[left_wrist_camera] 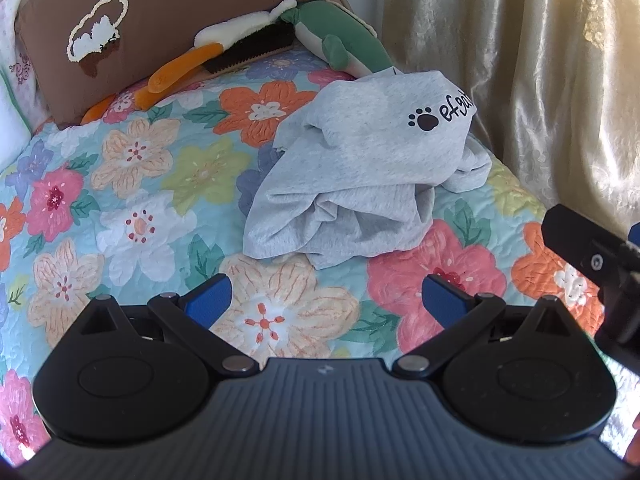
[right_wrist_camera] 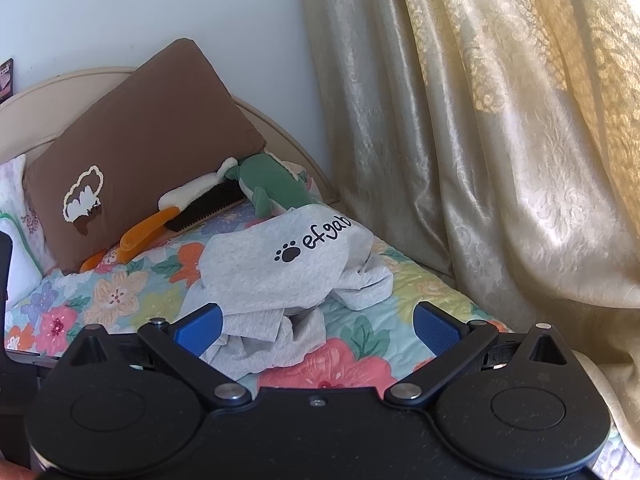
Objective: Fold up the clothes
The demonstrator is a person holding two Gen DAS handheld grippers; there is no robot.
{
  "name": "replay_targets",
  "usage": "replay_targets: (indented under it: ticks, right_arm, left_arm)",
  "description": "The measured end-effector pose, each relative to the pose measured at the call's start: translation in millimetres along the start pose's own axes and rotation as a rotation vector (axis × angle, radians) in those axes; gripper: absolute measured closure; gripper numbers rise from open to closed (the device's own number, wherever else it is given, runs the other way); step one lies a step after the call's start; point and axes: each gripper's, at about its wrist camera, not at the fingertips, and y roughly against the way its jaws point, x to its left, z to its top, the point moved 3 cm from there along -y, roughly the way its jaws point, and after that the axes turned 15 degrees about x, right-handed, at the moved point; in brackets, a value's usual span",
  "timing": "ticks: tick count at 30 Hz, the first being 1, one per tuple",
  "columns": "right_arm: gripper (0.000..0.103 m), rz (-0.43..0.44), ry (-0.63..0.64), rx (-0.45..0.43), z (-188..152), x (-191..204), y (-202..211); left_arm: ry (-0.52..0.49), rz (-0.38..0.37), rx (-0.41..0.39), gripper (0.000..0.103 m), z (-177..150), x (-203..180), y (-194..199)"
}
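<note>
A grey sweatshirt (left_wrist_camera: 360, 168) with a black paw print and lettering lies crumpled on the floral quilt (left_wrist_camera: 140, 184). My left gripper (left_wrist_camera: 326, 300) is open, hovering above the quilt just short of the garment's near edge, with nothing between its blue pads (left_wrist_camera: 210, 300). In the right wrist view the same sweatshirt (right_wrist_camera: 272, 280) lies bunched ahead. My right gripper (right_wrist_camera: 316, 328) is open too, its left blue pad (right_wrist_camera: 198, 330) close to the cloth's near folds; touching or not, I cannot tell. The right gripper's black body (left_wrist_camera: 600, 272) shows at the left view's right edge.
A brown pillow (left_wrist_camera: 160, 20) leans on the cream headboard (right_wrist_camera: 80, 80). A green, white and orange plush toy (left_wrist_camera: 256, 44) lies in front of it. A cream-gold curtain (right_wrist_camera: 480, 140) hangs along the bed's right side. White pillows (left_wrist_camera: 10, 80) sit at far left.
</note>
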Motion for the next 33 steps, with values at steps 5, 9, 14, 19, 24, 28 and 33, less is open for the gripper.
replay_targets:
  ticks: [5,9,14,19,24,28,33]
  right_arm:
    - [0.0,-0.004,0.004,0.01,0,1,-2]
    - [0.0,-0.009,0.007,0.016,-1,2,-3]
    - [0.0,-0.014,0.01,0.022,-1,3,-3]
    - [0.0,-0.017,0.012,0.03,-1,3,-5]
    - [0.0,0.004,0.0,0.04,-1,2,-7]
    - [0.0,0.081,-0.056,0.042,1,-6,-9]
    - [0.0,0.279,-0.273,0.102,19,-25,-28]
  left_arm:
    - [0.0,0.0,0.006,0.0,-1,1,-2]
    - [0.004,0.0,0.012,0.0,-1,2,-3]
    - [0.003,0.001,0.017,0.0,-1,2,-4]
    - [0.001,-0.001,0.021,0.0,-1,3,-5]
    - [0.004,-0.004,0.023,0.0,-1,4,-7]
    - [0.015,-0.024,0.004,0.0,1,8,-9]
    - [0.021,-0.053,-0.035,0.0,13,16,-10]
